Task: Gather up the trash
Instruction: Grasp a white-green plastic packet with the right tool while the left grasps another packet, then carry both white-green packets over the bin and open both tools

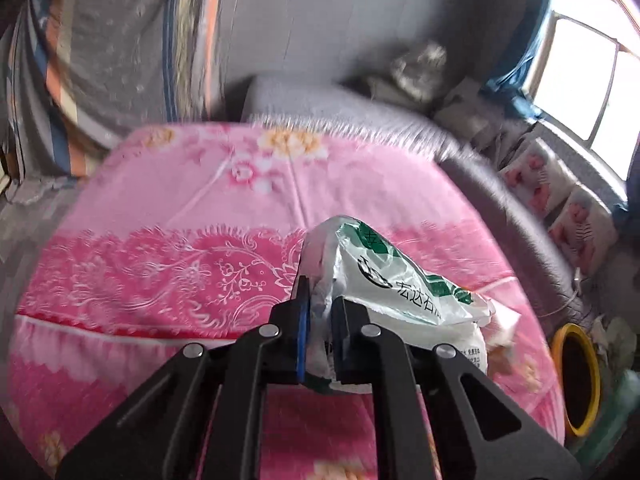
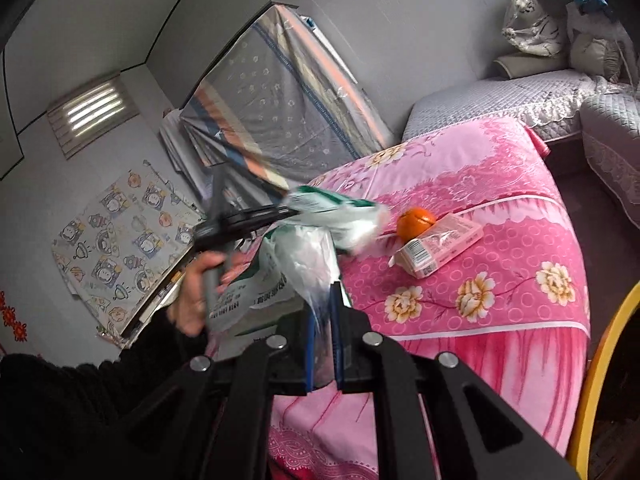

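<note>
We hold a thin white plastic bag with green printing (image 1: 392, 276) between both tools, above the pink flowered bedspread (image 1: 180, 208). The left gripper (image 1: 320, 320) has its fingers drawn narrow, pinching a gathered fold of the film near the bag's rim. The right gripper (image 2: 326, 320) is likewise nearly closed on a clear, crumpled part of the same bag (image 2: 304, 252), so the mouth is stretched between our two tools. In the right wrist view we also see the left hand (image 2: 200, 288) on its handle, left of the bag.

The bag seems very light, soft and slippery; it sags, crinkles and offers no stiffness. We judge the doubled rim the best place to take hold, since a single layer could slide out or tear if pulled hard.

On the bedspread beyond the bag lie a round orange fruit (image 2: 416, 222) and, touching it, a flat pink cardboard box with a barcode (image 2: 440, 246). We expect the fruit to roll on the soft cover and the box to be stiff and light.

Right of the bedspread a yellow-rimmed round bin (image 1: 576, 380) stands just beside its hanging edge. There is open room above the cover, but the gap toward the bin is tight.
</note>
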